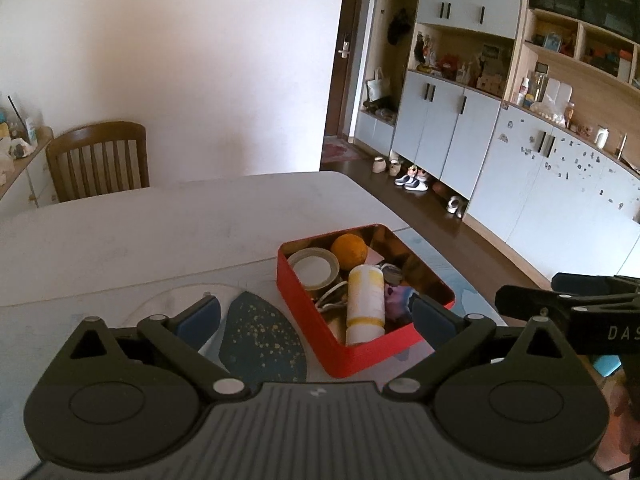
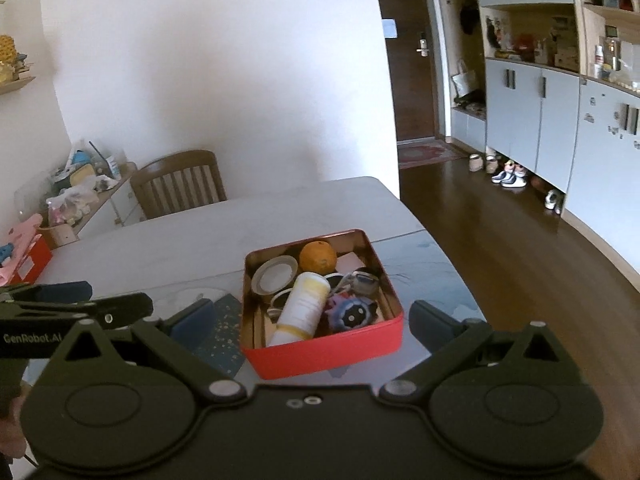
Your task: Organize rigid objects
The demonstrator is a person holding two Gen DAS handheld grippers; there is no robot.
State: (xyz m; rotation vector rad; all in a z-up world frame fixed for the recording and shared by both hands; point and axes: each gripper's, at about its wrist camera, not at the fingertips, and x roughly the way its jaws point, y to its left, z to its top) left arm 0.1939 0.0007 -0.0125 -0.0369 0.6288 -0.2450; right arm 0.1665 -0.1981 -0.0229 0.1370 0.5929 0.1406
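A red tin box (image 1: 308, 316) (image 2: 328, 356) sits on the white table (image 1: 140, 224) (image 2: 168, 236). It holds an orange (image 1: 349, 251) (image 2: 318, 257), a white and yellow bottle (image 1: 365, 304) (image 2: 301, 308) lying down, a roll of tape (image 1: 313, 267) (image 2: 275, 275), a purple toy (image 1: 396, 298) (image 2: 352, 314) and small items. My left gripper (image 1: 316, 314) is open and empty above the box's near side. My right gripper (image 2: 310, 318) is open and empty, with the box between its fingers. Each gripper shows at the edge of the other's view.
A dark blue speckled mat (image 1: 260, 340) (image 2: 220, 336) and a clear round plate (image 1: 176, 300) lie left of the box. A wooden chair (image 1: 98, 160) (image 2: 180, 182) stands at the far side. The table's right edge drops to a wooden floor (image 2: 500, 248).
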